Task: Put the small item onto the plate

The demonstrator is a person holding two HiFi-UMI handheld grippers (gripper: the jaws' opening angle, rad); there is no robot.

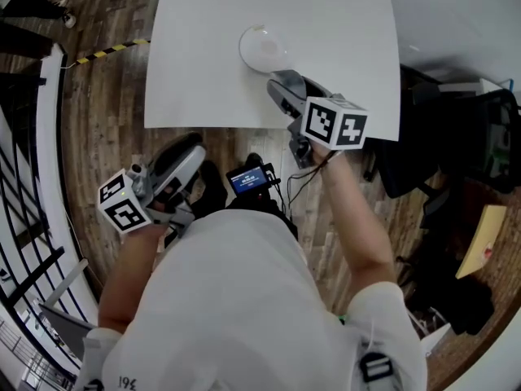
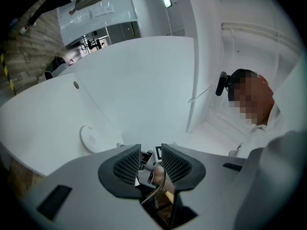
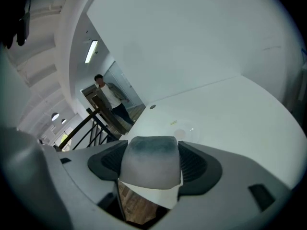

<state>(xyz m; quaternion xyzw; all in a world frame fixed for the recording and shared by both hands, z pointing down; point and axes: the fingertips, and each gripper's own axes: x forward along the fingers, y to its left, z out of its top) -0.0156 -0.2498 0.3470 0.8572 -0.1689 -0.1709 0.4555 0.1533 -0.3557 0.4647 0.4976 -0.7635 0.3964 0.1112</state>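
A pale round plate (image 1: 262, 49) lies on the white table (image 1: 203, 80), a little in from its near edge. My right gripper (image 1: 278, 86) hovers over the table just short of the plate, shut on a small grey-white block (image 3: 149, 164) that fills the gap between its pads. The right gripper view shows the plate (image 3: 191, 131) faintly just beyond the block. My left gripper (image 1: 192, 150) hangs off the table, below its near edge at the left, jaws open and empty (image 2: 151, 152). The plate (image 2: 90, 138) sits left of it in the left gripper view.
The table's near edge (image 1: 244, 127) borders wooden floor. A black railing (image 1: 32, 177) runs down the left, with striped tape (image 1: 106, 51) on the floor. Dark chairs and gear (image 1: 480, 137) crowd the right. A person (image 3: 108, 95) stands far off by the railing.
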